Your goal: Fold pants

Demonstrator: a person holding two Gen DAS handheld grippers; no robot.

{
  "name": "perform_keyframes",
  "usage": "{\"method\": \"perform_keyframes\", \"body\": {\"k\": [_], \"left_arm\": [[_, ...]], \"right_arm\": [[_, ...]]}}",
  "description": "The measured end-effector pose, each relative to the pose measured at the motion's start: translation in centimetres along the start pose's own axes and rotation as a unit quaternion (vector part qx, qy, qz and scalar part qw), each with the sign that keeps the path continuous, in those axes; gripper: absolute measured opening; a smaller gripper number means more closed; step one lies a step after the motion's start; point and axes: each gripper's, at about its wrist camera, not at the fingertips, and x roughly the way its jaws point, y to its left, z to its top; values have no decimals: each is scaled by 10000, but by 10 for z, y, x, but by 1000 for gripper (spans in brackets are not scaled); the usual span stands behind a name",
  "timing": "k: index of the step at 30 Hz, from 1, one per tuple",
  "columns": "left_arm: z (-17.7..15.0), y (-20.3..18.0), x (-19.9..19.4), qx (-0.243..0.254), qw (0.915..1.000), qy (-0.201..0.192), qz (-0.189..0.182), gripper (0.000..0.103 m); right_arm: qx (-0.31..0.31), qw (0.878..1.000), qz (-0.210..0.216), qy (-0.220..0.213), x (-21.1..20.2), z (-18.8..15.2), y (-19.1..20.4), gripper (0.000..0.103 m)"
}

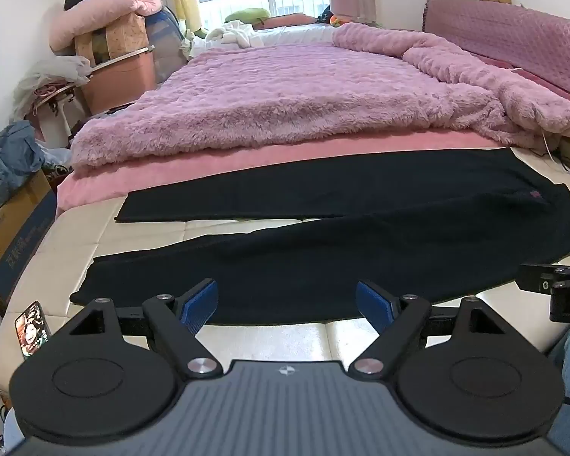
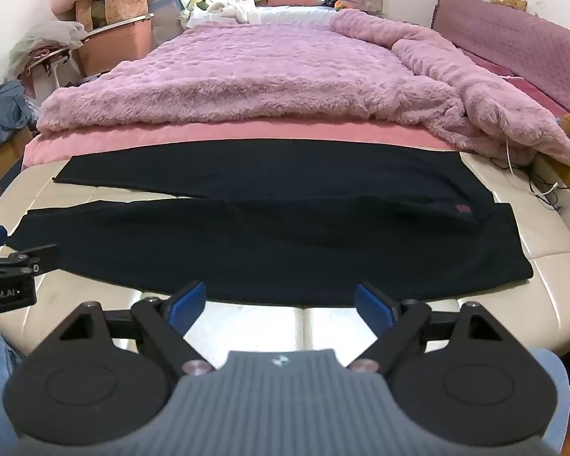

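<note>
Black pants [image 1: 323, 258] lie flat on the cream mattress [image 1: 140, 231], legs spread in a V toward the left, waist at the right. They also show in the right wrist view [image 2: 285, 243]. My left gripper [image 1: 287, 304] is open and empty at the near edge of the lower leg. My right gripper [image 2: 281, 304] is open and empty at the near edge of the pants. Each gripper shows at the edge of the other's view, the right one [image 1: 566, 285] and the left one [image 2: 7, 266].
A fluffy pink blanket [image 1: 285, 91] covers the bed beyond the pants. Boxes and bags [image 1: 15, 205] stand at the left. A phone [image 1: 32, 328] lies on the mattress corner. Cables [image 2: 543, 186] lie at the right.
</note>
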Motion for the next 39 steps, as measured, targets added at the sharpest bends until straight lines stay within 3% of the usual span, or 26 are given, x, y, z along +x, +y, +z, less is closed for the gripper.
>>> {"method": "perform_keyframes", "body": {"k": [39], "left_arm": [[-3, -7, -2, -20, 9999, 22, -123, 96]], "right_arm": [[5, 10000, 19, 37, -2, -6, 0, 82]]}}
